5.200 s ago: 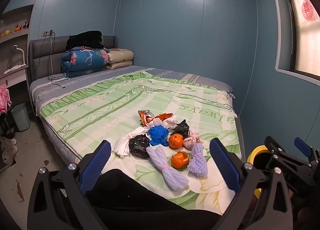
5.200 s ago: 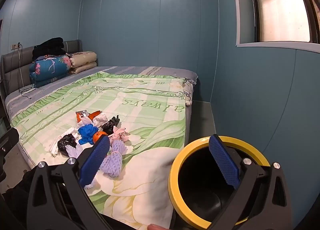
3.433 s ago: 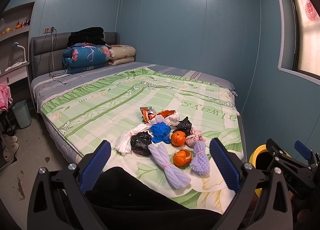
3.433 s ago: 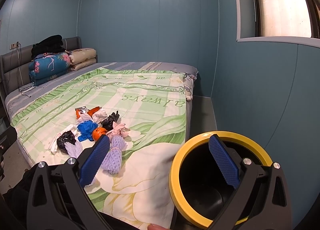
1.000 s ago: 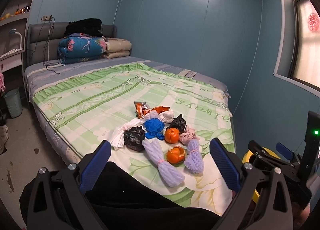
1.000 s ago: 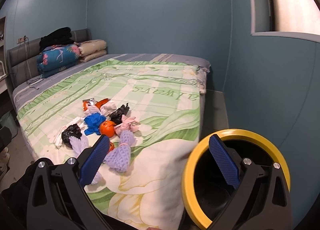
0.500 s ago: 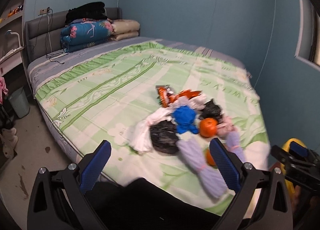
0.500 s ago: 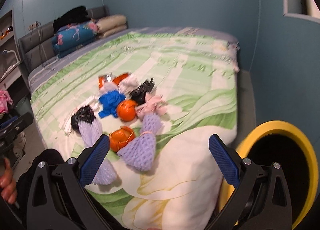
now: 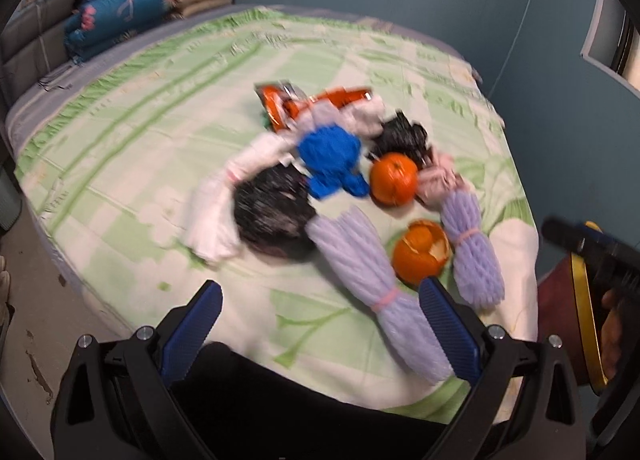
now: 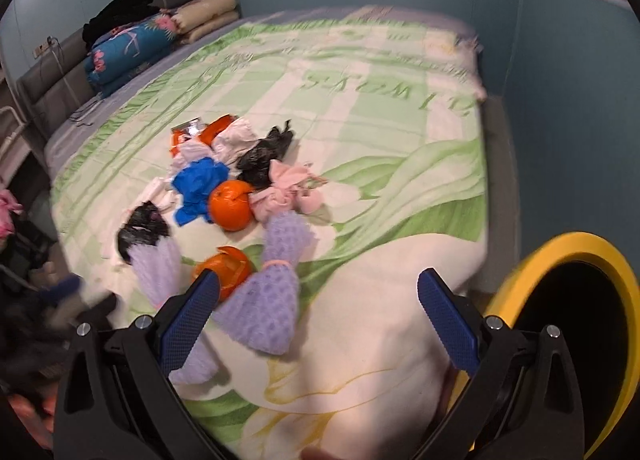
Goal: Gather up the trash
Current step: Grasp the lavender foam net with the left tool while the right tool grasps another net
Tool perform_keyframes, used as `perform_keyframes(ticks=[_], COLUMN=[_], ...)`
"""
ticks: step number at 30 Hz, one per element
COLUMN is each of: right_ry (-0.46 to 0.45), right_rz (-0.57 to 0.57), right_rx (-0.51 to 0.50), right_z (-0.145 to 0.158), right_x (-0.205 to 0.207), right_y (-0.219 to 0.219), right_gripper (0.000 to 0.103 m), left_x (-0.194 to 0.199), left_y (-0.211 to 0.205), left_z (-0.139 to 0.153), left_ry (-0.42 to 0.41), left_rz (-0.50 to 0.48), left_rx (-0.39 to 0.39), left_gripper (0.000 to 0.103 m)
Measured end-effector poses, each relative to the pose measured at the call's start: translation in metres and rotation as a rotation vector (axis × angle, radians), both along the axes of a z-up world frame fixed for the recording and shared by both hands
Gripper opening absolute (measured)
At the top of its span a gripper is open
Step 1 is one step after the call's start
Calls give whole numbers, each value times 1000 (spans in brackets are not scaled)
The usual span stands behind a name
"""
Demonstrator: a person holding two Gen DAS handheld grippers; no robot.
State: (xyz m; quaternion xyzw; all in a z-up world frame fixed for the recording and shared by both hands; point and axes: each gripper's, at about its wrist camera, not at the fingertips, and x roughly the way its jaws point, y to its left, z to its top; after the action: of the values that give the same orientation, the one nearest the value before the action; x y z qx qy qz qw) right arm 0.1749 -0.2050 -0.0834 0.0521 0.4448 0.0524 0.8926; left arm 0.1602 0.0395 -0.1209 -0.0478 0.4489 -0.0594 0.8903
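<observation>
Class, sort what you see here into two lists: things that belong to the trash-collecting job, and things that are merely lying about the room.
Belongs to the job:
- purple foam nets
- orange peel
- black bags
- blue bag
- orange wrapper
- yellow-rimmed bin
- left gripper, right gripper, both open and empty

Just lying about:
- folded quilts
- black clothing
- green bedspread

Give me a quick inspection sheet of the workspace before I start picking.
Surface: bed with green patterned cover.
Job's things: purple foam nets, whole orange, orange peel, blue bag, black bags, white bags, pink bag, orange wrapper; yellow-rimmed bin beside the bed.
Clutter: folded bedding at the headboard.
Grippers: left gripper and right gripper open, empty.
Cables: cord near the headboard.
Surroundings: blue walls, bare floor.
</observation>
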Motion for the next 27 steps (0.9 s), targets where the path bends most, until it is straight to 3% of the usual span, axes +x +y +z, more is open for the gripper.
perform_keyframes(ticks=[4, 6, 8, 13, 17, 22, 27], right_ry=[145, 233, 300, 392, 409, 449, 488], right_rz=[117, 137, 128, 121, 117, 115, 113], right_rx=[60, 102, 140, 182, 193, 204, 201], right_z=[-7, -16, -25, -43, -47, -56, -67], right_x=[33, 48, 64, 85, 90, 95, 96], right_y=[11, 13, 12, 8, 8, 9, 15], right_gripper=[94, 86, 85, 85, 85, 83, 75], left_x=[3, 6, 11, 22, 32, 37, 36], left_y=[-13, -18, -22, -26, -30, -34, -36], left_z=[-4, -7, -10, -18, -25, -45, -50], left_ry=[24, 45, 79, 156, 204, 285, 288], left_rz=[-12, -14, -28, -26, 0, 26, 31], left_rx=[58, 85, 87, 55, 26, -19, -55], left_gripper=[95, 95, 95, 95, 94, 79, 64])
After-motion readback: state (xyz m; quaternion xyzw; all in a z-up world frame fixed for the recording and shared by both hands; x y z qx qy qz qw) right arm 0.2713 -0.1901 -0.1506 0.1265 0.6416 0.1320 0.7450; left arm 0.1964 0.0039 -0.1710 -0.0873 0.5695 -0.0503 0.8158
